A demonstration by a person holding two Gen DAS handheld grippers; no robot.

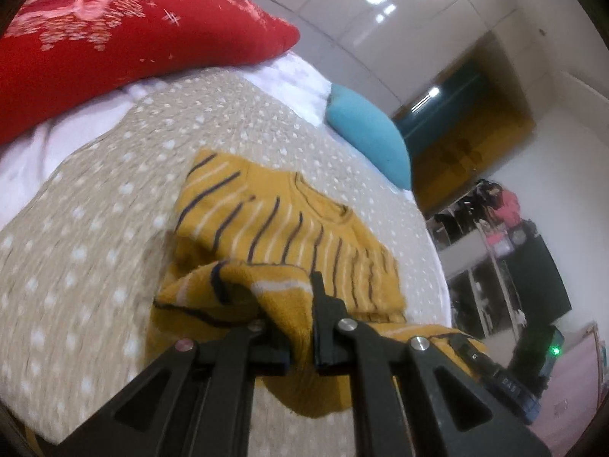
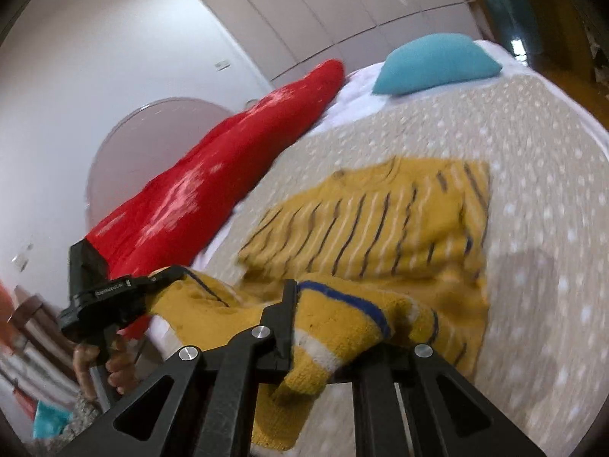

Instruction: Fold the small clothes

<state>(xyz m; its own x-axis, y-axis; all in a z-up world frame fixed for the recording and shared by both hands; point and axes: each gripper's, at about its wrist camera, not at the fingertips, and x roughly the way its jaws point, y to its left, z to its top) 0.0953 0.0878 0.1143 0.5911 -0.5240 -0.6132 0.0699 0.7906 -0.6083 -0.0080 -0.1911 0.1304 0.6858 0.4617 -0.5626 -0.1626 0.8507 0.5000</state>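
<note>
Hem of the yellow striped sweater (image 1: 274, 228) hangs lifted off the bed (image 1: 95, 228), left gripper (image 1: 293, 304) and right gripper (image 2: 323, 316) fingers both clamped on it; the collar lies ahead, so folding likely means carrying forward.

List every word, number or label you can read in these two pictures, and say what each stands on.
Pale lettering on the left hand-held gripper, on its black body as seen in the right wrist view: too blurred to read.
Pale characters on a dark device at the lower right of the left wrist view: too blurred to read.
Nothing readable on the sweater or the red pillow.
</note>
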